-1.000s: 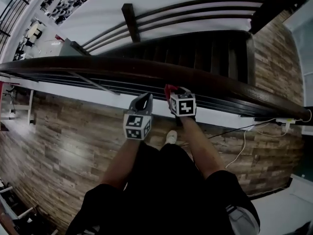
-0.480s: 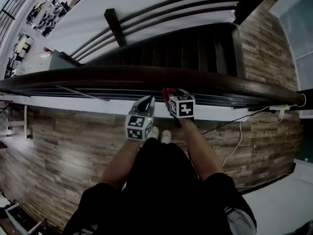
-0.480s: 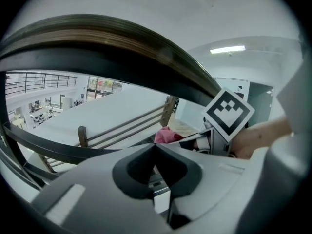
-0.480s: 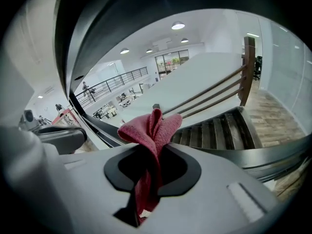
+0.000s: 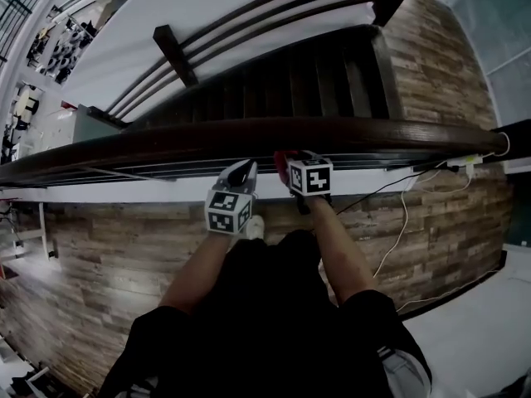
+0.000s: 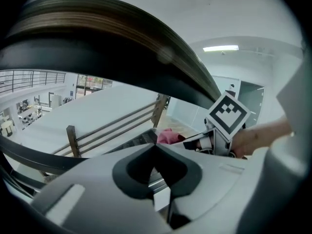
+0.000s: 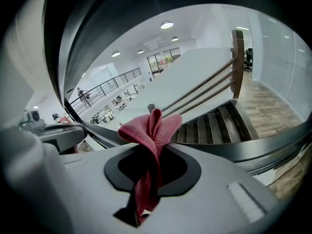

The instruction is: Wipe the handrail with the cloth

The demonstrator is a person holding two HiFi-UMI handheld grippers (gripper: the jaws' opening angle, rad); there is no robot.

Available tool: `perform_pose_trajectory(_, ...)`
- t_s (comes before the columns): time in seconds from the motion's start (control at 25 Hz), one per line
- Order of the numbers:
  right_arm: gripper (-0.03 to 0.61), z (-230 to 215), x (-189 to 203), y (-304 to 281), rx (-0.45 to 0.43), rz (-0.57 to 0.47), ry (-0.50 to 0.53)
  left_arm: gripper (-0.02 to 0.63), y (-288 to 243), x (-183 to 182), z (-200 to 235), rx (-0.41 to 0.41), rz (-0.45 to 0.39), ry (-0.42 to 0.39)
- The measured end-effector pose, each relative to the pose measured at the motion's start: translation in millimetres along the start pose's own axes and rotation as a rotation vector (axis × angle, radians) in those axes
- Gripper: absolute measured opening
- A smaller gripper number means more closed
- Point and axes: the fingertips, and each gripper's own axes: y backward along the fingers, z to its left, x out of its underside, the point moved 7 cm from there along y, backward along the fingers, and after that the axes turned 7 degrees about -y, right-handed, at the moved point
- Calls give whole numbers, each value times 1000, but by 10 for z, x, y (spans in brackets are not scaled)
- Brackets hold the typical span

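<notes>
The right gripper [image 5: 290, 166] has its jaws pressed together on a red cloth [image 7: 152, 130]. The cloth is pinched into a narrow fold between them. A rumpled, soft-napped bunch stands up past the fingertips and a thinner tail hangs back into the gripper's dark hollow. In the head view the cloth shows as a small red lump at the near edge of the handrail [image 5: 166, 143], about midway along its length. Whether it touches the wood cannot be told.

The handrail is a dark brown, glossy wooden bar that crosses the head view from the left edge to the right. Thinner dark rails run below it.

The left gripper [image 6: 156, 150] is just beside the right one, on its left and also near the rail's near edge. Its jaws meet at the tips and hold nothing. Beyond the rail lie dark stairs [image 5: 315, 81]. Under the person is a wood-plank floor [image 5: 99, 255].
</notes>
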Motion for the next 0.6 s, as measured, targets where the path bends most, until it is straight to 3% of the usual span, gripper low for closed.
perform_pose_trajectory(0.2, 57, -234, -42, 97, 3, -6, 16, 0, -190, -48, -192, 7, -4, -12)
perform_pose_trajectory(0.44, 57, -578, -79, 216, -33, 17, 71, 0, -480, -41, -540, -111, -13, 76)
perform_pose_trajectory(0.6, 57, -850, -52, 262, -73, 28, -14, 0, -668, 21, -810, -171, -9, 138)
